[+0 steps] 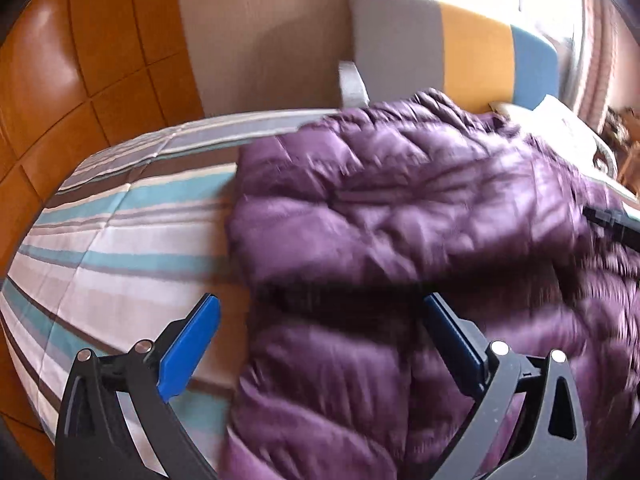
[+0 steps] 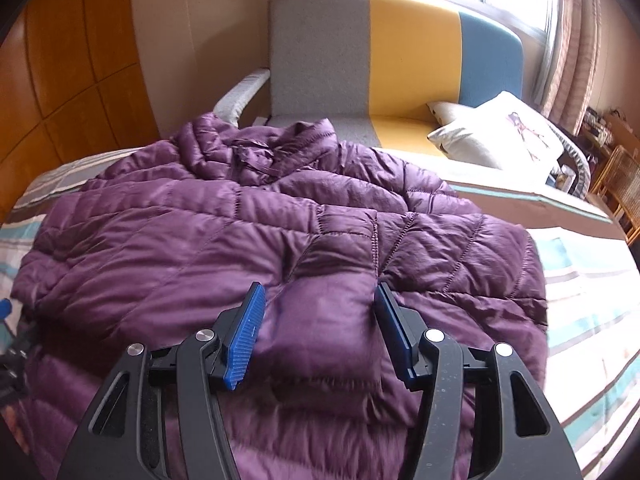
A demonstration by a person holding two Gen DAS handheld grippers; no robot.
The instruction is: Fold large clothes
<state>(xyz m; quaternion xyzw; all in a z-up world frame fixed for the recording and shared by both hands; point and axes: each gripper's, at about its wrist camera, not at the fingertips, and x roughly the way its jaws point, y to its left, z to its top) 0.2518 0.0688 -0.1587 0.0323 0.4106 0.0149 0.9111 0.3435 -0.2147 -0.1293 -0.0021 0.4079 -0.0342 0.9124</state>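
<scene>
A purple quilted down jacket [image 2: 224,232] lies spread on the striped bed cover [image 2: 592,304], collar toward the sofa. My right gripper [image 2: 320,286] hovers over the jacket's near part, its blue pads [image 2: 244,336] apart on either side of a puffy fold without pressing it. In the left wrist view, blurred, my left gripper [image 1: 320,300] stands wide open above the jacket's [image 1: 400,208] left edge, one finger over the bed cover [image 1: 120,240], one over the fabric, holding nothing. A dark part of the right gripper [image 1: 612,226] shows at the right edge.
Beyond the bed stands a sofa [image 2: 400,52] in grey, yellow and blue with white cushions [image 2: 496,136]. Orange wooden panels [image 2: 68,80] line the wall on the left. Curtains and a bright window sit at the back right, with wicker furniture [image 2: 616,188] at the far right.
</scene>
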